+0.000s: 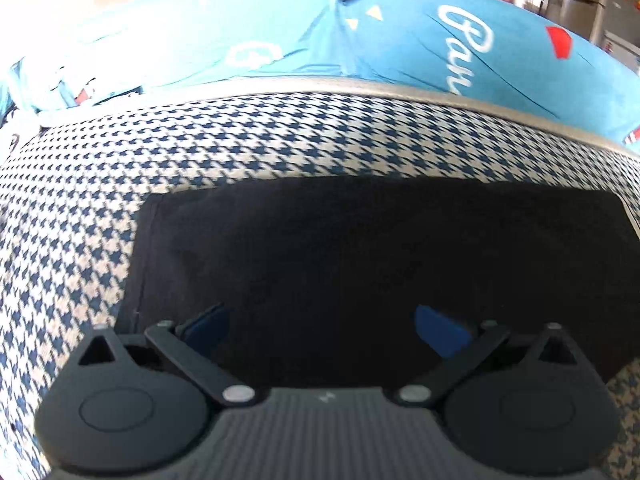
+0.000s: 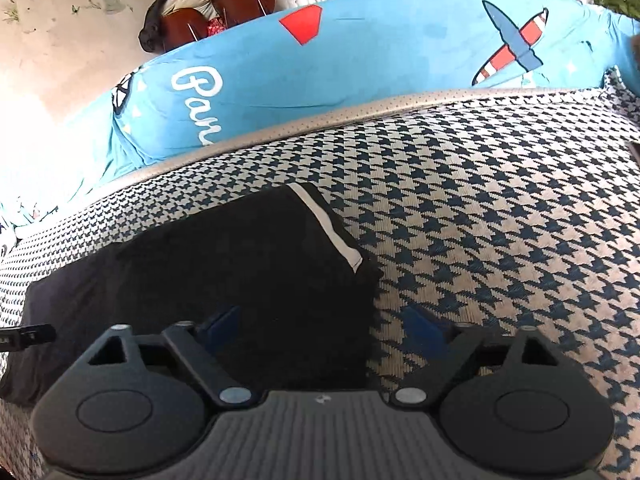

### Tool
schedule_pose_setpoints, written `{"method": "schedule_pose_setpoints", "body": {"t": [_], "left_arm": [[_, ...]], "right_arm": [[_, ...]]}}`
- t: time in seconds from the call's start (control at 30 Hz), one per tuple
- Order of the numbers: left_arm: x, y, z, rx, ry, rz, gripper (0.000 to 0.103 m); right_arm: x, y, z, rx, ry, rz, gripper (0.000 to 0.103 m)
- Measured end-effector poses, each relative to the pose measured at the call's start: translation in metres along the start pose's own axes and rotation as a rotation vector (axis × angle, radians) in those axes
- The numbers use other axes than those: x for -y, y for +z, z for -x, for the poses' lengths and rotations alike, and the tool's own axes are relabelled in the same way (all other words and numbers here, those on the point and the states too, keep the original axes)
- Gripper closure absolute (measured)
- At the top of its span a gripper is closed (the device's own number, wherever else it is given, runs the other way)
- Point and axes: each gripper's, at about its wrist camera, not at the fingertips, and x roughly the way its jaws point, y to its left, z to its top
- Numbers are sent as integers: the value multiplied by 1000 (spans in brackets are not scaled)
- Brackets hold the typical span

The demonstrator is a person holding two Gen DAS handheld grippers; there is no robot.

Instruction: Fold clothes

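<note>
Black garment (image 1: pixel 380 264), folded into a flat oblong, lies on a houndstooth cushion (image 1: pixel 248 140) near its front part, its long axis running side to side along the cushion's grey piped far edge (image 1: pixel 400 90). In the right wrist view the garment (image 2: pixel 224 280) ends at a white stripe (image 2: pixel 328 226) on its right end; bare houndstooth (image 2: pixel 500 220) spreads beyond it to the right.

Behind the cushion a blue cover (image 1: pixel 280 32) rises like a backrest, printed with white script reading "Pan" (image 2: pixel 198 96), the rest cut off by the piping, plus a red shape (image 2: pixel 304 24) and a striped aeroplane (image 2: pixel 516 46). Farther back stand brown chairs (image 2: pixel 224 8) with dark clothing heaped on them.

Left gripper (image 1: pixel 322 326) hovers over the garment, fingers (image 1: pixel 440 330) wide, nothing between them. Right gripper (image 2: pixel 322 328) straddles the garment's right edge, fingers (image 2: pixel 424 332) wide apart and not pressing on the cloth.
</note>
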Motion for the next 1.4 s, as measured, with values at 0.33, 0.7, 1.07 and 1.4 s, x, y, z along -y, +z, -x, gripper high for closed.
{"method": "schedule_pose_setpoints", "body": {"t": [0.33,0.7,1.07,1.4], "left_arm": [[-2,-2,-1,-26,-35,13,0],[1,-5,0,-39,-37,0,0],[-3,-5,1,-34,-39,6,0],[-9,-4,2,-28,-30,19,0]], "right_arm": [[1,-1,-19,22,45,-26,45],[-9,1,-25,41,72,8,84],[-53,8,-8,129,89,103,86],[-130,2,-8,183,110,312,86]]}}
